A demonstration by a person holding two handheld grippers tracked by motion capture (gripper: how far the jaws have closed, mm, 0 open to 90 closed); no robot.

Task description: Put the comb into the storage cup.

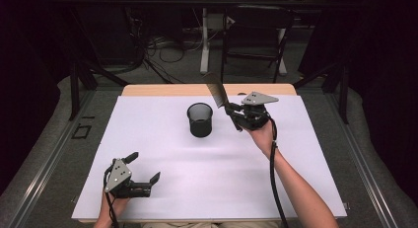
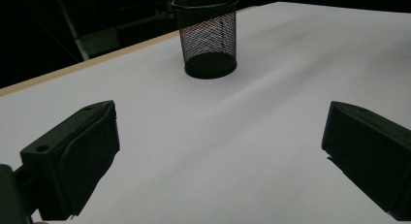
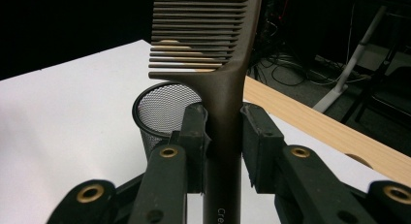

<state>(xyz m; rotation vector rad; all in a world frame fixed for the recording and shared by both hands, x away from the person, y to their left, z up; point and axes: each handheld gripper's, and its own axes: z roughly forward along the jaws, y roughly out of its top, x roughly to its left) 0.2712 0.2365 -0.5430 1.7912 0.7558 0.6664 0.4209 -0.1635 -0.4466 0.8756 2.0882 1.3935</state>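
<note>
A dark brown comb (image 1: 217, 91) (image 3: 213, 49) stands tilted in the air to the right of a black mesh cup (image 1: 199, 119) (image 2: 208, 35) (image 3: 162, 110). My right gripper (image 1: 235, 114) (image 3: 224, 136) is shut on the comb's handle, teeth end up and leaning toward the cup. The cup stands upright and looks empty, in the middle of the white sheet (image 1: 162, 154). My left gripper (image 1: 145, 168) (image 2: 218, 156) rests low at the near left of the sheet, open, with nothing between its fingers.
The white sheet covers a wooden table whose far edge (image 1: 162, 90) (image 3: 310, 117) shows as a tan strip. Beyond it are a chair (image 1: 254, 35), a desk leg (image 1: 204, 40) and cables on the floor. Dark frame rails (image 1: 47, 154) flank the table.
</note>
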